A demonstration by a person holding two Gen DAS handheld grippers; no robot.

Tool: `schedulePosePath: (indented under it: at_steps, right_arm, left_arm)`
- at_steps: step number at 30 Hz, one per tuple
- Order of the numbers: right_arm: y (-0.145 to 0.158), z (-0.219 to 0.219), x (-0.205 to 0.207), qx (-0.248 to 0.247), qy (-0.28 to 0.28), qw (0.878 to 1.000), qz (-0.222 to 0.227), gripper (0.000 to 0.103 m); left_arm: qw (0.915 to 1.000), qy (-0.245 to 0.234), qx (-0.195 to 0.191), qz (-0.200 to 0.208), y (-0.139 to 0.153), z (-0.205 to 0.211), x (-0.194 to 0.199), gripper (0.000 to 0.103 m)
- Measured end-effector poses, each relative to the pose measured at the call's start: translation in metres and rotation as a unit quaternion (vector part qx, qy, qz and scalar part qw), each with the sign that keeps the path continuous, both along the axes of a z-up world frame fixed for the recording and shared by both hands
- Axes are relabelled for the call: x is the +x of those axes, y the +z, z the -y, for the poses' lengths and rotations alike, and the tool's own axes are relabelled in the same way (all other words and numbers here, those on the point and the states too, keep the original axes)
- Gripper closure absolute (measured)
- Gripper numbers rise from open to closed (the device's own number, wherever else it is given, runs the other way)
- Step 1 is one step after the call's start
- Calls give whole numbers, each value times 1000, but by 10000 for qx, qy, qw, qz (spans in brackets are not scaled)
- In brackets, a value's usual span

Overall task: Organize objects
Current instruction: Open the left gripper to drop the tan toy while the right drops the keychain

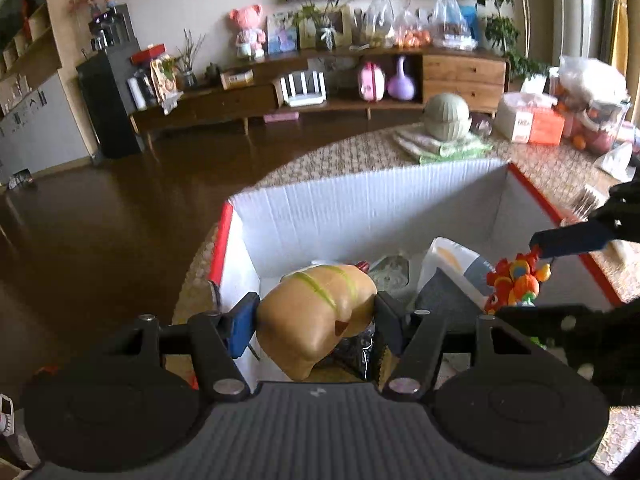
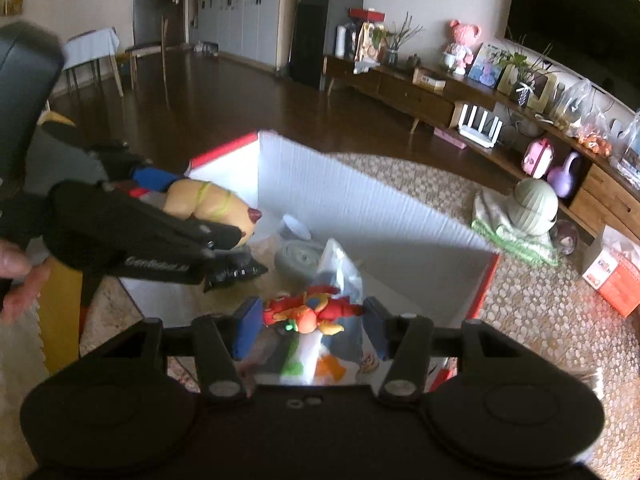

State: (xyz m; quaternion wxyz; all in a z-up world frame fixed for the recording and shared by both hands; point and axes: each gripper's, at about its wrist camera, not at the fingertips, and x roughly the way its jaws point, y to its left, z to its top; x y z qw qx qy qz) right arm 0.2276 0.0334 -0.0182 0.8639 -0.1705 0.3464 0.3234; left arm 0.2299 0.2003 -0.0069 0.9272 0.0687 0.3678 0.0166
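Living-room setting, with a patterned rug (image 1: 520, 168) under a white box (image 1: 360, 200) edged in red, and a dark wood floor beyond. Nearest the left camera, the left gripper (image 1: 316, 318) pinches a tan hot-dog toy (image 1: 316, 312) across its middle, blue pad on one flank and black finger on the other; the toy hangs over the near left corner of the box. It is a smooth, rounded bun with green squiggles and a dark red sausage tip, probably light and somewhat squashy, so a hold across the widest part suits it and the glossy skin may slip. The right gripper (image 2: 312, 320) pinches a small red and orange figure (image 2: 308, 314), lumpy with thin limbs and likely light but delicate at its projections; the body is the safer place to hold. It hangs above a plastic bag (image 2: 340, 264) and a grey roll (image 2: 296, 260) already lying inside the box. Farther off sit a green ribbed pot (image 1: 446, 120) on folded cloths (image 1: 444, 146), then a long low cabinet (image 1: 464, 76) against the wall.
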Motion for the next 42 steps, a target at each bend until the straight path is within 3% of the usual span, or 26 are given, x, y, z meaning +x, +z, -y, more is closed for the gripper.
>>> schedulePosePath:
  at_steps: [10,15,18,26,42]
  right_arm:
    - [-10,3,-2,94,27,9997,-220,50]
    - [-6,10,-3,210,48,9995,-231,39]
    - [0,16,-7,332,44,9992,-220,38]
    - [17,41,-19,567,-32,9982,-193,36]
    - [46,100,-51,924,-203,9955,-58,29]
  left_arm:
    - [9992,10,-49,-402,-19,4,24,40]
    - [9988,46,-91,-471,-20,6,24,38]
    - [9986,69,-80,-521,-22,7,22,30]
    - [9991,151,-110,-375,-15,9,6,24]
    - [9996,-61,-266,82,22,42,-38,24]
